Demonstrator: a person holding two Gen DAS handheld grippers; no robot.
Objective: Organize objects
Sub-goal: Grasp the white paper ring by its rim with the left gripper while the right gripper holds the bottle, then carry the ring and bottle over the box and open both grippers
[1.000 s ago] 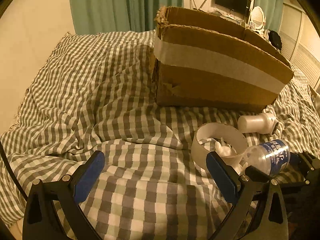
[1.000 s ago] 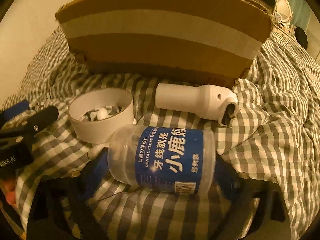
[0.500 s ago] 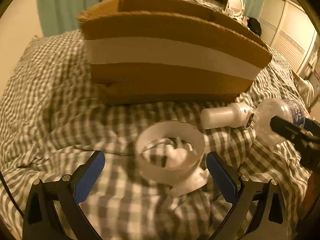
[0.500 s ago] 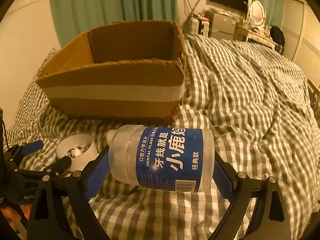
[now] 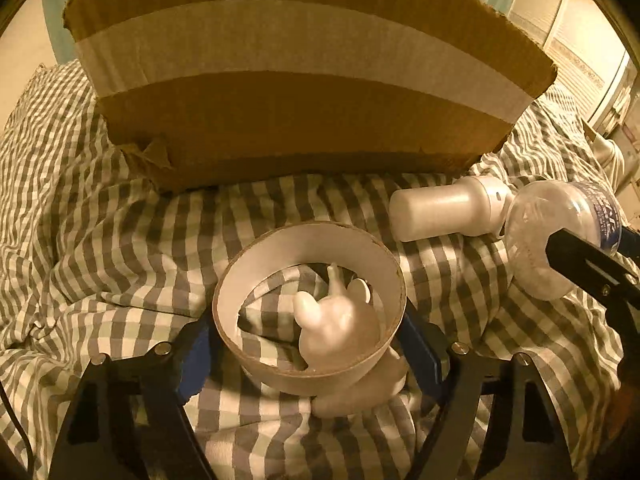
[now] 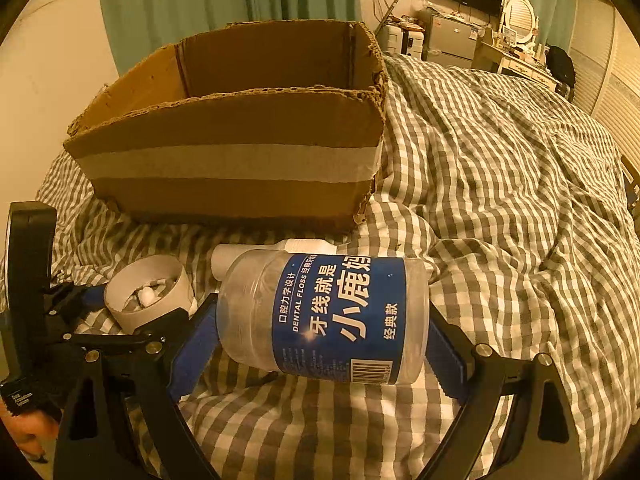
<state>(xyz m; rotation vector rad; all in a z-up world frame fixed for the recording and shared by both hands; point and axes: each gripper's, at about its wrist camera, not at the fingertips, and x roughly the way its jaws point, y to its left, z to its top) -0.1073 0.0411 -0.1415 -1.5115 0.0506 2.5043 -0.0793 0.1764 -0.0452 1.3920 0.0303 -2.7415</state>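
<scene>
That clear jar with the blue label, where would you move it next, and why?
Probably carry it forward over the cardboard box and release. The right gripper grips the floss jar at both ends, lifted off the checked blanket, and the box's open top lies just ahead.

Black skeletal frames on left gripper (image 5: 308, 344) and right gripper (image 6: 320, 340), with cut-out triangular windows in the arms. 2 blue pads (image 6: 192, 356) lining the inner finger faces, one edge serrated at lower right. Round silver screws (image 5: 163, 348) at the joints. Small white lettering at lower left of the right wrist view. Bare skin (image 6: 24, 436) at the bottom left edge there.
</scene>
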